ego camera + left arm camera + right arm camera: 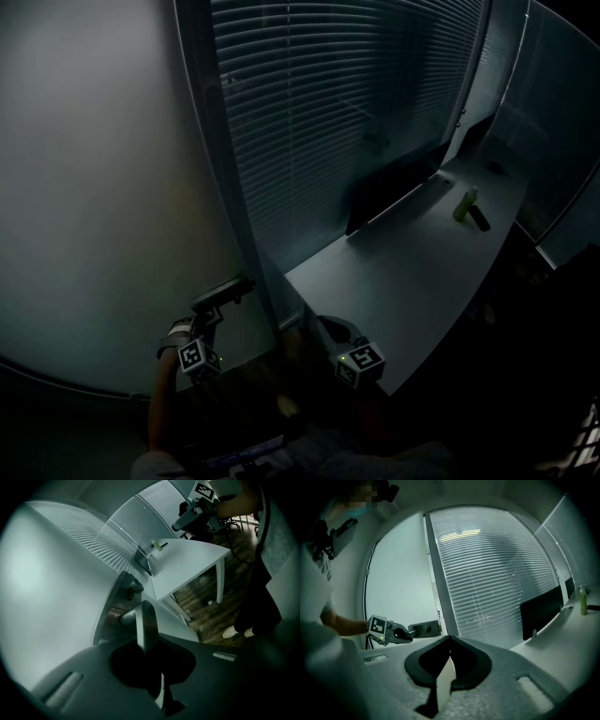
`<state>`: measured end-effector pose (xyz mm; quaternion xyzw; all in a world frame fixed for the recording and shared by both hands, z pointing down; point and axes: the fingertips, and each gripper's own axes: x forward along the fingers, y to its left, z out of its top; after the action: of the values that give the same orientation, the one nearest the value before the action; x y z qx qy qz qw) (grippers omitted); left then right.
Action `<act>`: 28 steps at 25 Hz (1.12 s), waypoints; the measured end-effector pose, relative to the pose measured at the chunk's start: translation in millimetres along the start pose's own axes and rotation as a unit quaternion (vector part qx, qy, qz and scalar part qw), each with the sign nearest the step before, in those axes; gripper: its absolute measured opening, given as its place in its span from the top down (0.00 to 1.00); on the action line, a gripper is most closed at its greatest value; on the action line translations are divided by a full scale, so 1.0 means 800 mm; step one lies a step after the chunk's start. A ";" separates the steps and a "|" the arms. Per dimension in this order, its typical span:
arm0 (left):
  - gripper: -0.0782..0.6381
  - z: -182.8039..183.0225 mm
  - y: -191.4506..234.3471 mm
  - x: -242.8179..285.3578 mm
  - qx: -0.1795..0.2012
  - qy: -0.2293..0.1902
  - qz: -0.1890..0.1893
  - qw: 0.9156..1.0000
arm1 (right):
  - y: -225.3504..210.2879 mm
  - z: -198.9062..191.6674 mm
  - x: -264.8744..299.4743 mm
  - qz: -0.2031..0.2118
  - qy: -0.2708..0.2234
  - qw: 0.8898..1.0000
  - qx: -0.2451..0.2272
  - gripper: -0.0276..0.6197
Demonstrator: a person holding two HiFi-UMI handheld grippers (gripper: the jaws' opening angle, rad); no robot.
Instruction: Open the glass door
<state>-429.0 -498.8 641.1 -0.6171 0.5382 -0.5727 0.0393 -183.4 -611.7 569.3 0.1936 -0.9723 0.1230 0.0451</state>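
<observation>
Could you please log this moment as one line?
left gripper: shut on grey metal lever handle of frosted glass door | right gripper: shut, empty, away from handle

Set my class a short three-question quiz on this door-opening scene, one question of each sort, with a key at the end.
1. True or false: the left gripper is shut on the door handle.
2. Which of these shows in the head view? A: curtains. B: slatted blinds. C: a poster.
3. Fill in: the green bottle stands on the white ____.

Key: 1 true; 2 B; 3 table.
</observation>
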 end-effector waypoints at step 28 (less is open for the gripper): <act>0.88 0.029 -0.087 -0.074 0.046 -0.043 -0.021 0.998 | 0.061 -0.016 -0.129 -0.053 -0.015 0.998 -0.025 0.96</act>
<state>-354.7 -441.2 640.0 -0.6497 0.4960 -0.5707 0.0787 -106.9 -526.7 557.1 0.2455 -0.9640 0.0932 0.0418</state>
